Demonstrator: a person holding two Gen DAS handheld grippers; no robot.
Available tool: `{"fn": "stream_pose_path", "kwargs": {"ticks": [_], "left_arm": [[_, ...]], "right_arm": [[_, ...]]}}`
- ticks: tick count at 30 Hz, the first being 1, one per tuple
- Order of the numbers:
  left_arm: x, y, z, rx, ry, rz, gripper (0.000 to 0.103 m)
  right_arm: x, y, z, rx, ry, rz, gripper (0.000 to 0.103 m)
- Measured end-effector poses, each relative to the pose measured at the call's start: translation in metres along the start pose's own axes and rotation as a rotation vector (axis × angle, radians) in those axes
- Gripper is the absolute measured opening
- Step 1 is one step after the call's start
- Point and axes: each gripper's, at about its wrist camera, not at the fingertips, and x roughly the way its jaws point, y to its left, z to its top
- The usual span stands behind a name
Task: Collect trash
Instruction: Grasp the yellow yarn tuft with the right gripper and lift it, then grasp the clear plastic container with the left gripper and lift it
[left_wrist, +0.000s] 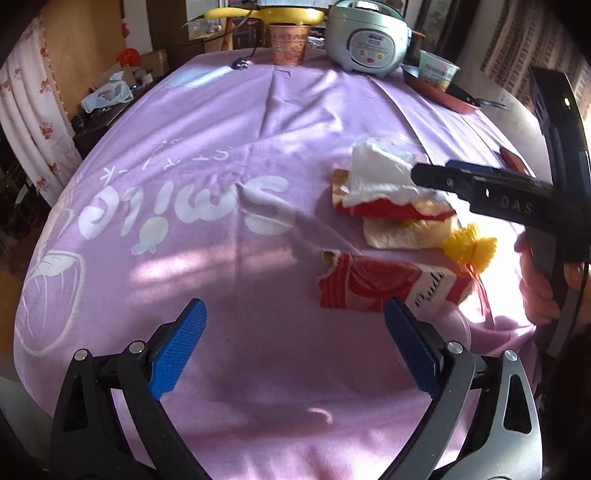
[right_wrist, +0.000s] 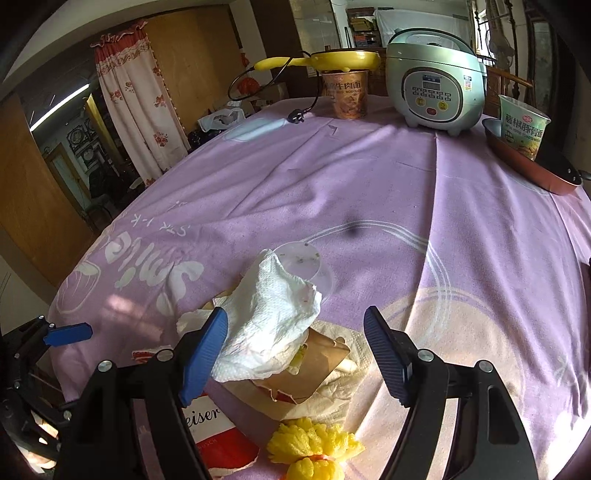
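Note:
A pile of trash lies on the purple tablecloth (left_wrist: 229, 122): a crumpled white tissue (right_wrist: 273, 317) on brown and red torn card (right_wrist: 317, 369), a beige napkin (left_wrist: 406, 232), a torn red carton piece (left_wrist: 380, 288) and a yellow tassel (right_wrist: 314, 446). A clear plastic lid (right_wrist: 303, 258) peeks out behind the tissue. My right gripper (right_wrist: 295, 317) is open, its fingers either side of the tissue (left_wrist: 373, 173), the left pad close against it. My left gripper (left_wrist: 295, 314) is open above bare cloth, just short of the red carton piece.
At the table's far edge stand a rice cooker (right_wrist: 436, 85), a brown noodle cup (right_wrist: 347, 94) under a yellow pan (right_wrist: 343, 59), and a green noodle cup (right_wrist: 522, 125) in a red pan (right_wrist: 535, 170). A plug and cord (right_wrist: 295, 117) lie nearby. A hand (left_wrist: 535, 291) grips the right tool.

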Motion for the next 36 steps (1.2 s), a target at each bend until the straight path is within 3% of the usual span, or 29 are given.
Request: {"fn": "stream_pose_path", "kwargs": {"ticks": [2,5,8,11,14,18,23,28,36], "left_arm": [[0.007,-0.010,-0.007,0.042,0.033,-0.018,0.094],[0.012,-0.014,0.000,0.055,0.013,0.006,0.095],[0.031,-0.011,0.025,0.026,0.005,-0.015,0.095],[0.056,-0.007,0.052,-0.029,0.015,0.023,0.096],[0.048,-0.001,0.059,-0.071,0.000,-0.010,0.096],[0.025,-0.003,0.042,-0.025,-0.030,0.010,0.096],[0.026,-0.008,0.015,0.006,0.013,0.008,0.096],[0.018,-0.007,-0.006,-0.005,0.009,-0.049,0.096],[-0.014,-0.039,-0.023,0.093,-0.071,-0.127,0.095]], "right_arm": [[-0.004,0.001,-0.003,-0.021,-0.006,-0.018,0.075],[-0.008,0.000,-0.007,-0.018,-0.007,-0.029,0.075],[-0.010,-0.002,-0.008,-0.010,-0.024,-0.051,0.075],[-0.011,-0.006,-0.008,-0.008,-0.059,-0.073,0.075],[-0.009,-0.014,-0.010,0.017,-0.057,-0.069,0.075],[-0.005,-0.018,-0.016,0.041,-0.033,-0.064,0.075],[-0.010,-0.017,-0.039,0.066,-0.016,-0.081,0.075],[-0.039,-0.027,-0.063,0.146,-0.065,-0.067,0.075],[-0.061,0.000,-0.087,0.012,-0.049,-0.144,0.075]]}}
